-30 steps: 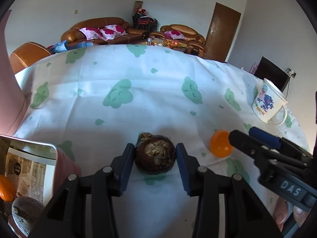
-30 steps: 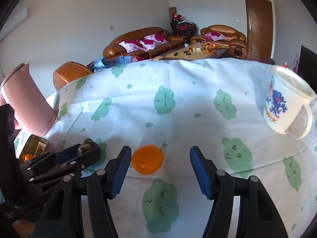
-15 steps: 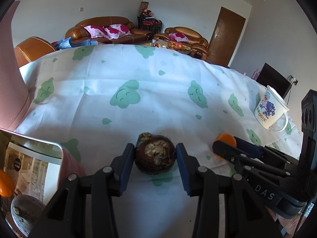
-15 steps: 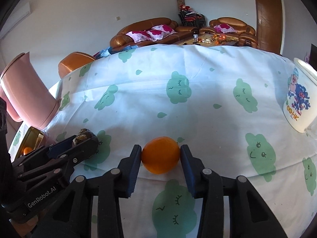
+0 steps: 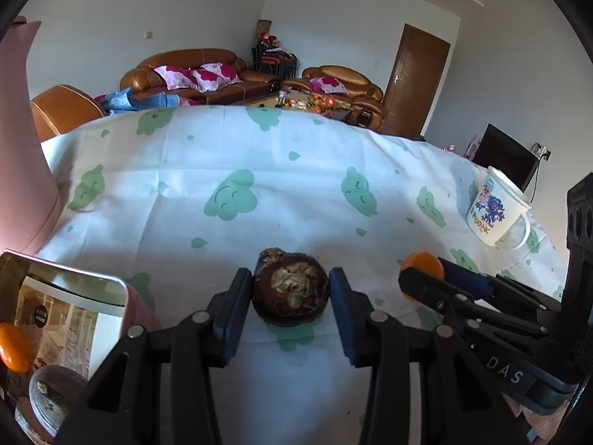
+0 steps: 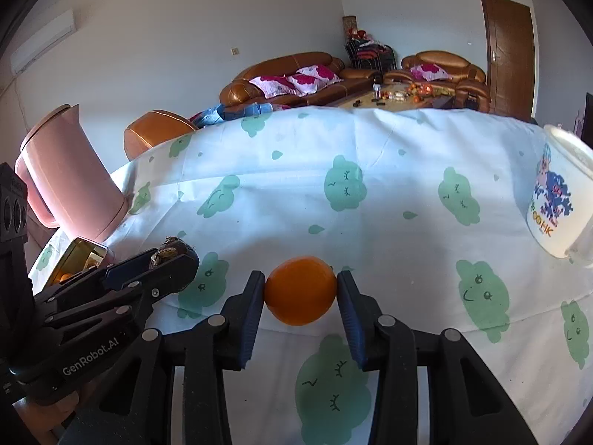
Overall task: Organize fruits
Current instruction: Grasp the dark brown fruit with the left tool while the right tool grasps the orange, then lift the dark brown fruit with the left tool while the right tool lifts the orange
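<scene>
My left gripper (image 5: 291, 298) is shut on a dark brown mangosteen (image 5: 290, 293) just above the tablecloth. My right gripper (image 6: 300, 291) is shut on an orange (image 6: 300, 291) and holds it a little above the cloth. In the left wrist view the orange (image 5: 420, 265) shows at the right, in the right gripper. In the right wrist view the mangosteen (image 6: 174, 252) shows at the left, in the left gripper. A shiny metal box (image 5: 74, 289) at the lower left holds another orange (image 5: 13, 346) and another mangosteen (image 5: 52, 393).
A white table cloth (image 6: 389, 170) with green cloud prints covers the table. A pink jug (image 6: 70, 174) stands at the left by the metal box (image 6: 85, 256). A white cartoon mug (image 6: 556, 200) stands at the right. Sofas and a door lie beyond.
My right gripper closed on the orange and lifted it slightly. My left gripper kept hold of the mangosteen and rose a little.
</scene>
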A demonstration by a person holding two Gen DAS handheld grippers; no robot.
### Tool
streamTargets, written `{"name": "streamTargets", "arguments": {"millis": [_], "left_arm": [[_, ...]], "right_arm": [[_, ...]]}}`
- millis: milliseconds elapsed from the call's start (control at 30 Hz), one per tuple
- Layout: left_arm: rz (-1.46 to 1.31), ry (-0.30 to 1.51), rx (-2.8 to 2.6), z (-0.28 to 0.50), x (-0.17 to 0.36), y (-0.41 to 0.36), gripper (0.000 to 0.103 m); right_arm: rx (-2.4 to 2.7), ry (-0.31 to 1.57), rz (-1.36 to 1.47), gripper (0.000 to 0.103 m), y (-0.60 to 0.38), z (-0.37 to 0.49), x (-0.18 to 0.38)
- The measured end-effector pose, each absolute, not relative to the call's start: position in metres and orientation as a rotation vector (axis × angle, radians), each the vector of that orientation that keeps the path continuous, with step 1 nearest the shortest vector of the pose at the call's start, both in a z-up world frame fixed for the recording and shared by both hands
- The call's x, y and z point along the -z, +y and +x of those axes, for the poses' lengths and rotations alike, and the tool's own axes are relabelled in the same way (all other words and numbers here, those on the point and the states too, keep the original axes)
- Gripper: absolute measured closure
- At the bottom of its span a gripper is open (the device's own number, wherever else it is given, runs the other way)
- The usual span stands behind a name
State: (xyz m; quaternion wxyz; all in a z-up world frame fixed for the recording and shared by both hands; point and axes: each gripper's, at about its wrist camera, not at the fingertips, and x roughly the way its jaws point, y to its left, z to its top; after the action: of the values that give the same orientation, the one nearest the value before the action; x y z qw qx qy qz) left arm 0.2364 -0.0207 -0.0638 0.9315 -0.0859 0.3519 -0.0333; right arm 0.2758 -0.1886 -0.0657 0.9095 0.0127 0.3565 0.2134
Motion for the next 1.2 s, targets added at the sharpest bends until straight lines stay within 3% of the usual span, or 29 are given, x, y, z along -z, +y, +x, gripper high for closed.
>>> {"name": "streamTargets", "arguments": {"millis": [1200], "left_arm": [[-0.120,0.562,0.047,0.211,0.045,-0.027,0.059]], "right_arm": [[-0.435,0.523,0.002,0.061,-0.193,0.242,0.044]]}}
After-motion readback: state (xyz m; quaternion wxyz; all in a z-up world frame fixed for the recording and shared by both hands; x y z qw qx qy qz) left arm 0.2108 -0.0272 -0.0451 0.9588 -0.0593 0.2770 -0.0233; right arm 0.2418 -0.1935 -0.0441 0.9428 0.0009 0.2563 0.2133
